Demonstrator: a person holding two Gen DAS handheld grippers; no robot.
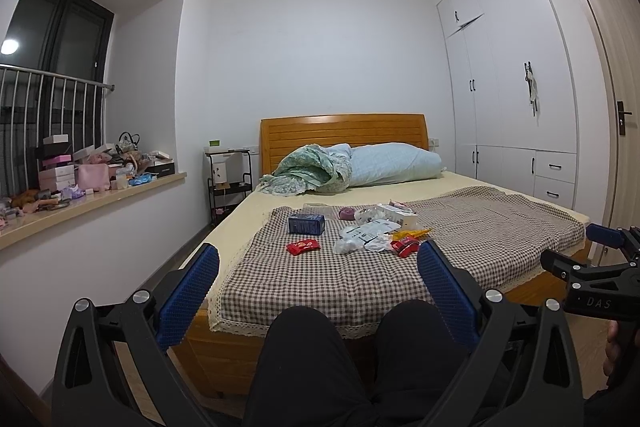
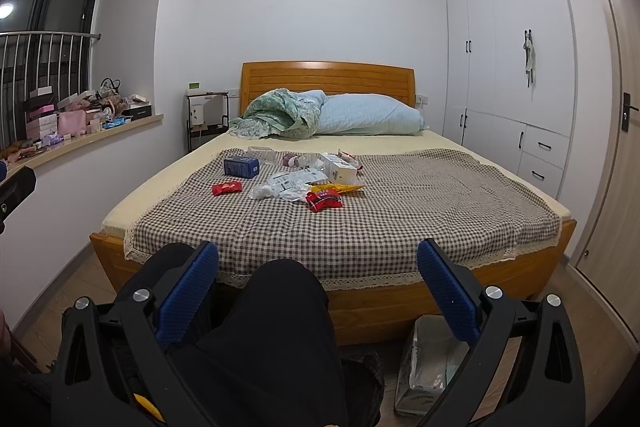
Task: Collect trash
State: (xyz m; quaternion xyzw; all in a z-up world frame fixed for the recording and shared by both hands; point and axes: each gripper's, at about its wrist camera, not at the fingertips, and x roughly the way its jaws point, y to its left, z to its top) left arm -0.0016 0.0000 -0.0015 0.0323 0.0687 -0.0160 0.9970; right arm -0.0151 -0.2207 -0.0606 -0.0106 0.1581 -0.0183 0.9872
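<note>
A: Two grippers, both held low at the foot of the bed (image 2: 400,301), above the person's dark-trousered knees (image 2: 280,315). The left gripper (image 1: 318,291) has its blue fingers spread wide with nothing between them; the right gripper (image 2: 318,287) is the same, wide apart and holding nothing.

B: And the trash?

A: It lies well ahead of both grippers, scattered on the checked cloth (image 2: 420,211) toward its far left part. A blue box (image 2: 241,166) sits nearest the cloth's far left corner, and a red wrapper (image 2: 227,188) lies alone just in front of it. To the right is a loose heap: crumpled clear plastic and printed paper (image 2: 286,185), a yellow wrapper (image 2: 340,188), another red packet (image 2: 324,201) at the heap's near edge, and a white box (image 2: 338,167) behind.

B: Anything on the floor?

A: A bin lined with a pale bag (image 2: 428,363) stands by the bed's foot, under the right gripper's right finger.
</note>
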